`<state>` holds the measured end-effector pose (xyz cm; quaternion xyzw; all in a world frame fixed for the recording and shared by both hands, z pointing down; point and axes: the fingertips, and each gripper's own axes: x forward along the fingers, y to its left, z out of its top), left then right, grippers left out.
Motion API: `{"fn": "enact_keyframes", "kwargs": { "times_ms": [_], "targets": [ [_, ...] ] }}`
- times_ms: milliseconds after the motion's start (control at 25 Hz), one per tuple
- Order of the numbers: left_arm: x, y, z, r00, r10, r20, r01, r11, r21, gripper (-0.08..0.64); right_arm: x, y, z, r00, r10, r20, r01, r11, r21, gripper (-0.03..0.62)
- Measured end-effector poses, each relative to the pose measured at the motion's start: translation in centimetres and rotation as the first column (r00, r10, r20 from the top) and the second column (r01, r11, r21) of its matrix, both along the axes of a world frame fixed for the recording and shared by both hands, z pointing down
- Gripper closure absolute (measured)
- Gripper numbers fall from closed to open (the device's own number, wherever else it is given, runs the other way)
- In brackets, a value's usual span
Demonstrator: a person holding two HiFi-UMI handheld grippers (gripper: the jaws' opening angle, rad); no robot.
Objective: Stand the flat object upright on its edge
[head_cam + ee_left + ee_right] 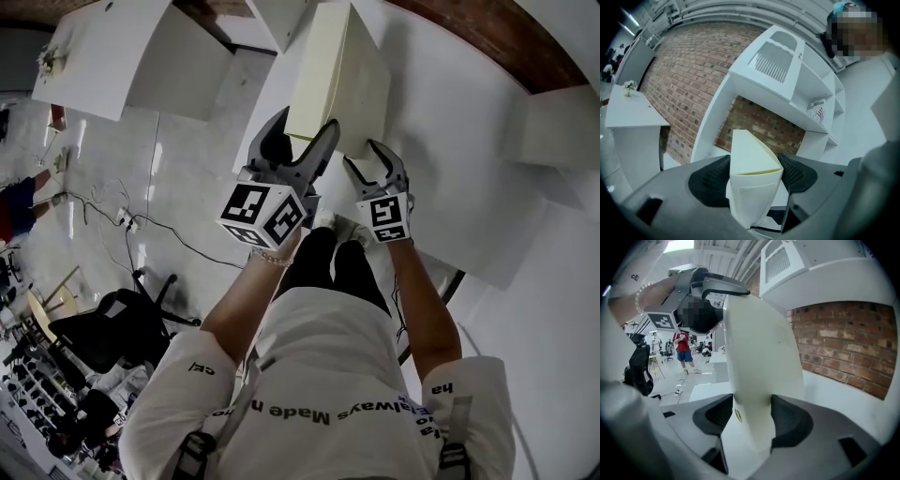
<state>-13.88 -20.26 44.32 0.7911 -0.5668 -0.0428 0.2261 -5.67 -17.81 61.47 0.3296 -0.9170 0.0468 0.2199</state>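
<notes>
Head view shows the flat box (pixel 337 75) up on its thin edge on the white tabletop (pixel 450 150). Its long side runs away from the person. Both claws pinch the near end. The left claw (pixel 302 131) squeezes it higher up, and the right claw (pixel 368 157) squeezes it lower down. I think letting go gently comes next.

We note a red brick wall (pixel 689 79) behind a white shelf unit (pixel 787 79). The white tabletop (pixel 459 131) stands against that wall. A white side table (pixel 628 119) stands at the left, close to the brick. The floor (pixel 103 178) is pale and glossy. Cables (pixel 125 219) lie on it, near a black chair (pixel 127 323). Strip lights (pixel 630 18) are on at the ceiling. A person (pixel 684 345) stands far back in the open room.
</notes>
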Motion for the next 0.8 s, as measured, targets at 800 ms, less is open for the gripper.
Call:
{"fn": "enact_keyframes", "kwargs": {
  "times_ms": [800],
  "targets": [
    [-1.7,-10.7,-1.6,0.936,0.005,0.353,-0.033,0.997,0.073,0.255,-8.3,-10.9,0.9,0.988,0.035,0.149,-0.017,0.993,-0.121,0.336]
  ]
}}
